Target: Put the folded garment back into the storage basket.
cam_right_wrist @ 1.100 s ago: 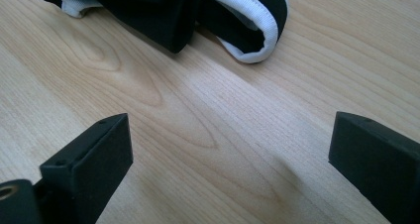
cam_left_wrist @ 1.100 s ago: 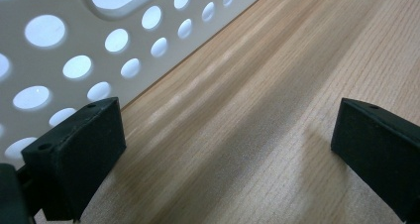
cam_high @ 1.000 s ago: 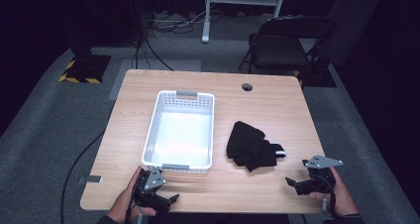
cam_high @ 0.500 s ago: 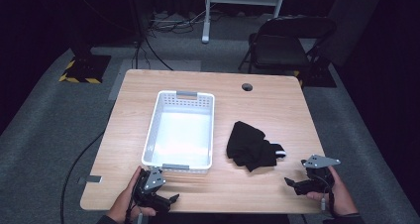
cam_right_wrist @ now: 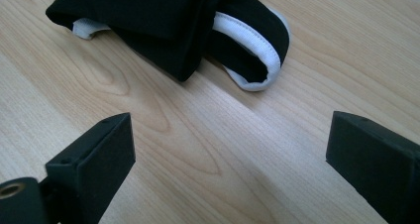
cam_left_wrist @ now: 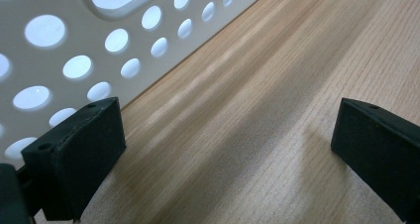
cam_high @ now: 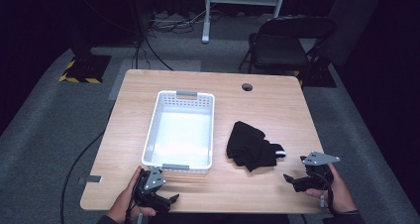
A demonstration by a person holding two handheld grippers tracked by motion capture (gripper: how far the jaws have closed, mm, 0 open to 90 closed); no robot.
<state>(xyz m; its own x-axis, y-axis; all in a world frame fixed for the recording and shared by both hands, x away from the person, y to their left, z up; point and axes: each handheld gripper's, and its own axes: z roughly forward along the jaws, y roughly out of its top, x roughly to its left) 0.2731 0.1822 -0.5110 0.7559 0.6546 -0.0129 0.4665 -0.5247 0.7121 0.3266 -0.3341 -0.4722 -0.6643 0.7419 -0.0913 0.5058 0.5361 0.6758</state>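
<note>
A: What lay on the table (cam_high: 277, 105)?
B: Pale wood grain; a white perforated plastic basket (cam_high: 181, 130), rectangular, its long axis running away from the person; a crumpled black cloth (cam_high: 250, 145) with white trim just right of it.
A: The hand-held grippers?
B: Left hand-held gripper (cam_high: 166, 200) and right hand-held gripper (cam_high: 292, 180) both spread wide, empty

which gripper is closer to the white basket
Left. The left gripper sits just in front of the white basket; the right gripper is across the table, beyond the black cloth.
</note>
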